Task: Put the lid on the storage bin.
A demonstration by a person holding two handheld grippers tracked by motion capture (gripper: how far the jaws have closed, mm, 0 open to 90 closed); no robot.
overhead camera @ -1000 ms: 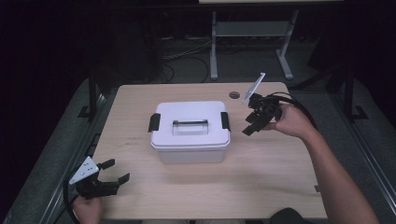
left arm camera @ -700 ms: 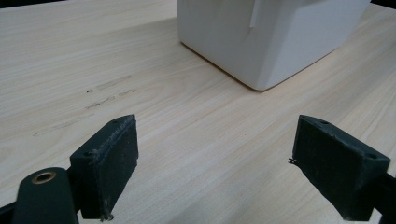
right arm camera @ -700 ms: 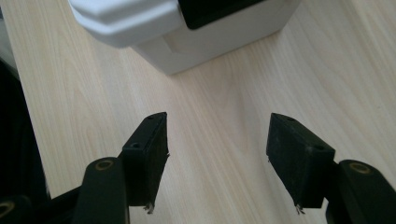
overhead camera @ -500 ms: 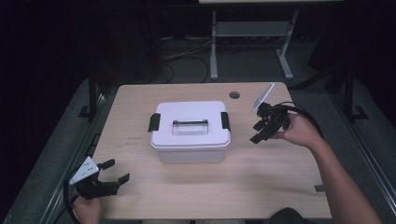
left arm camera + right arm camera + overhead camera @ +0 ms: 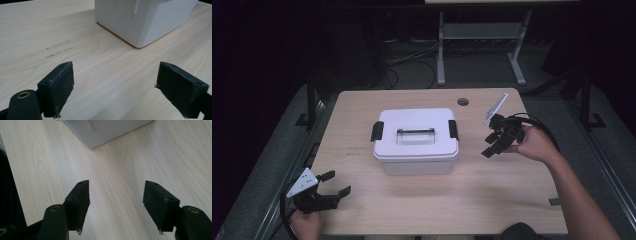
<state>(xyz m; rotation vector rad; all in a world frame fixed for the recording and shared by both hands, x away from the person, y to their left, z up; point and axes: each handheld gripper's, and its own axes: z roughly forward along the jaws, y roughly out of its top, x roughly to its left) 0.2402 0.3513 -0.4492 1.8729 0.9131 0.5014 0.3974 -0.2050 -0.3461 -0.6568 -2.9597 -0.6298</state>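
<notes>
At the centre of the counter stands a white storage box, its lid on, a grey handle lying flat across the top and a black latch at each short end. The right gripper hangs just off the box's 3 o'clock side, near it but apart, held in the person's right hand; its fingers stand wide open with nothing between them, only bare wood beneath, and a lower corner of the box rises at 12 o'clock in the right gripper view. The left gripper rests low at the counter's 7 o'clock corner, well apart from the box, in the left hand. Its fingers also gape wide and hold nothing; in the left gripper view the box's wall stands at 1 o'clock. A small round hole marks the counter at the box's 1 o'clock.
</notes>
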